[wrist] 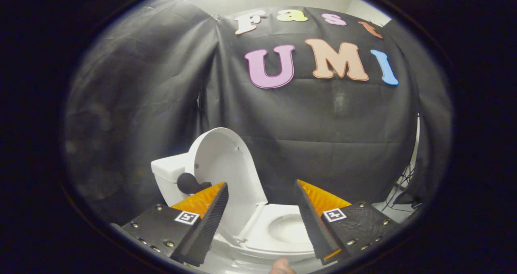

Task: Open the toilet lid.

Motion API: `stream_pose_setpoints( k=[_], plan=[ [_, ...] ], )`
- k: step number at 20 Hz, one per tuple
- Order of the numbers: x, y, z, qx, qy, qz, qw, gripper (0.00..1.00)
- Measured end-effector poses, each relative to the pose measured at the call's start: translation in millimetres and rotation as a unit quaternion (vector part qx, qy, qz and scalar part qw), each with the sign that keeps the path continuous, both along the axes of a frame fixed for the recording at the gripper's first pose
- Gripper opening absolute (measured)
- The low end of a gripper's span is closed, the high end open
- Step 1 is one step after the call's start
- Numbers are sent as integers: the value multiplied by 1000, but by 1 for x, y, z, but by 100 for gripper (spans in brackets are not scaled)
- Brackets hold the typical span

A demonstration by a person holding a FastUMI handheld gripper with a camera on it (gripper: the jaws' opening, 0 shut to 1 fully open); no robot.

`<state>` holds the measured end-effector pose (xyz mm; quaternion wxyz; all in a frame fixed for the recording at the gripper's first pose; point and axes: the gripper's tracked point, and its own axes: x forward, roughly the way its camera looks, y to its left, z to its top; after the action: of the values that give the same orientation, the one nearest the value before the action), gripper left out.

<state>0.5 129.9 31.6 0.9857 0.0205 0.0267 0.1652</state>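
Lid point(222, 165) upright at lower left, beyond left finger, bowl point(288, 229) exposed between; gripper point(261, 221) fingers spread, empty; task looks done

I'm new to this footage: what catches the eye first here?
A white toilet sits just beyond the fingers, its lid already raised upright against the tank. The gripper is open, its fingers spread either side of the bowl and holding nothing.
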Motion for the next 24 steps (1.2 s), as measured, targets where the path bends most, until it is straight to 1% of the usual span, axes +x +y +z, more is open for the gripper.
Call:
stream_pose_setpoints(
  k=[4, 8, 15, 21, 24],
  plan=[
    [-1, -32, 6, -8, -6, -15, 1000, 96],
    [-2, -66, 2, -8, -2, -36, 999, 96],
    [-3, -110, -4, -23, -3, -65, 998, 96],
    [-4, -132, -15, -11, 10, -76, 997, 96],
    [-3, -137, -16, -16, 9, -79, 997, 96]
  ],
)
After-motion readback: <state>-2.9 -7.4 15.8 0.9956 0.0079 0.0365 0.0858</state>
